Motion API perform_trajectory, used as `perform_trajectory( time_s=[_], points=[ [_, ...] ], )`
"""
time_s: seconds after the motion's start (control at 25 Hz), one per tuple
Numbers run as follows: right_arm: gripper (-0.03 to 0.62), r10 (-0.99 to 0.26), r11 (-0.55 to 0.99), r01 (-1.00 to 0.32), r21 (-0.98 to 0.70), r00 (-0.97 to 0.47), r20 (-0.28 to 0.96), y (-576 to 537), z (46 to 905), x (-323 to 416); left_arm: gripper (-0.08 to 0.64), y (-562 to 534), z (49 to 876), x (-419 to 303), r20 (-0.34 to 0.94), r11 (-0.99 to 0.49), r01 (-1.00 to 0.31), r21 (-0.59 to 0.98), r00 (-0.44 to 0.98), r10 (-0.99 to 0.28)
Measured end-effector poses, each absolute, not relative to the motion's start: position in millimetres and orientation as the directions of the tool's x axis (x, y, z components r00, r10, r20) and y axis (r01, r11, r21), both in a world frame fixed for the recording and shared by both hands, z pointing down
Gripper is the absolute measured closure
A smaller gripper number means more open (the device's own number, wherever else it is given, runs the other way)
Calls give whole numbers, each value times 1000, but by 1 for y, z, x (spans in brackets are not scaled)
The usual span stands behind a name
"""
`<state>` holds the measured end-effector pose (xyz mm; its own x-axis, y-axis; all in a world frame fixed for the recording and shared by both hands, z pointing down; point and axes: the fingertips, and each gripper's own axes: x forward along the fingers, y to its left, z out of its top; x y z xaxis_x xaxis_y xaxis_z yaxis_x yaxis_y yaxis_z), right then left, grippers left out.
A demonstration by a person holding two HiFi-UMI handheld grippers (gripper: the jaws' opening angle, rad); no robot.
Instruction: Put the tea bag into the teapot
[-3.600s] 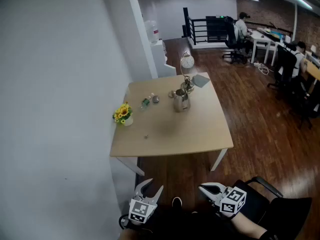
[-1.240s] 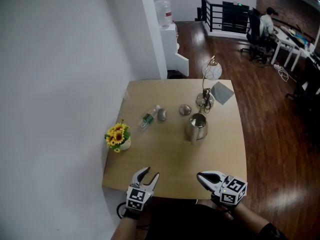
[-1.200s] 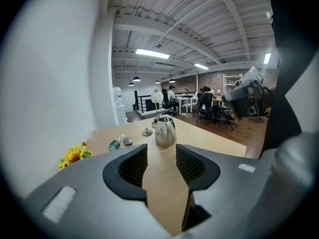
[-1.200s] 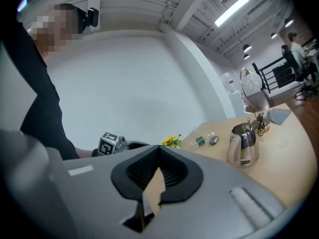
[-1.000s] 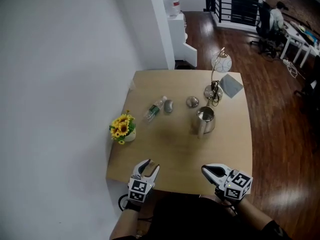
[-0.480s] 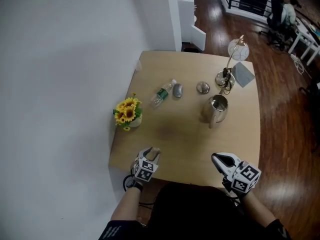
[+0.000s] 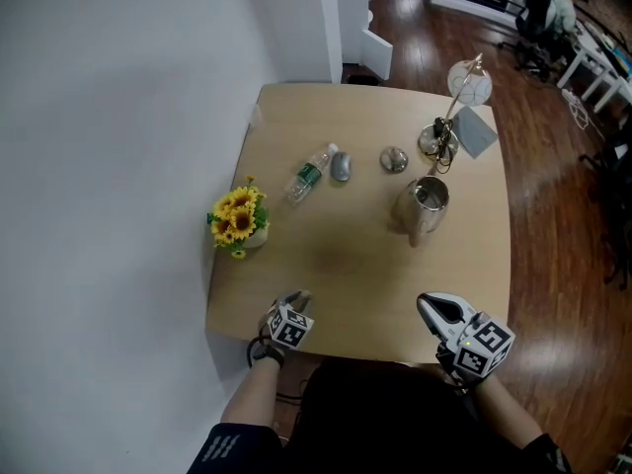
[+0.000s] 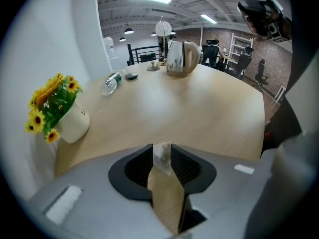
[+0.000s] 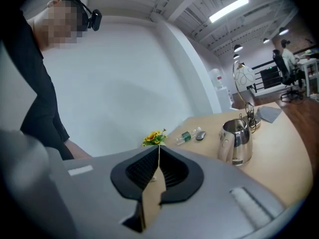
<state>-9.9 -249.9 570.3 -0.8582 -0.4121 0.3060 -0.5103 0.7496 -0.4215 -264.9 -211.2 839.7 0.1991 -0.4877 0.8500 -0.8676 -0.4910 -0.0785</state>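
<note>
I'm counting two grippers, one tea bag [image 8: 162, 156], one steel teapot [image 7: 425, 206], one bottle [image 7: 308, 174], one pot of sunflowers [image 7: 237, 221] and one lamp [image 7: 435, 140]. The left gripper [image 7: 296, 299], at the table's [image 7: 346, 265] near edge, is closing on the tea bag, with both pads touching it. The bag's long axis is running along the jaws, roughly toward the teapot, well apart. The right gripper [image 7: 429, 304] is pressing its jaws together, empty.

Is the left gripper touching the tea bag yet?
Touching. The left gripper view shows the tea bag filling the gap between the closing jaws of the left gripper, pressed against both, with no table showing between.
</note>
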Motion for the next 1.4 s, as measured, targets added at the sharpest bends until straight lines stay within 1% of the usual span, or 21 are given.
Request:
perform_trajectory(
  time_s=[0.04,0.16,0.28,0.36,0.56,0.72,0.88,0.96,1.08,1.16,1.4],
  points=[
    [578,-418,744,-517,-423,-854,308,-251,570,-9,463,-212,843,-265,853,-492,-867,-77,199,-482],
    [578,-441,728,-538,-425,-842,310,-255,570,-5,556,-214,847,-269,857,-500,-861,-95,185,-481],
    [580,-474,707,-561,-431,-828,301,-263,567,1,559,-224,839,-270,843,-514,-850,-112,193,-503],
    [580,-492,694,-575,-433,-818,298,-268,565,6,559,-237,821,-268,813,-509,-852,-122,208,-544],
    [580,-539,678,-603,-421,-797,273,-277,556,20,559,-311,748,-255,675,-482,-861,-164,258,-691],
    [580,-570,670,-621,-407,-781,254,-283,548,33,559,-384,675,-201,539,-538,-829,-154,385,-749],
    [579,-600,668,-629,-399,-771,212,-287,539,47,559,-441,621,-133,445,-606,-782,-142,497,-745],
    [580,-612,663,-636,-394,-764,203,-289,537,54,559,-464,612,-97,443,-649,-746,-150,536,-719],
    [580,-628,652,-648,-394,-752,197,-290,538,65,559,-489,612,-52,477,-705,-687,-176,567,-671],
    [580,-640,642,-655,-398,-744,193,-289,541,72,560,-501,620,-34,508,-723,-666,-187,564,-651],
    [580,-657,593,-680,-431,-718,230,-279,564,97,560,-521,647,5,560,-749,-647,-145,570,-601]
  ],
)
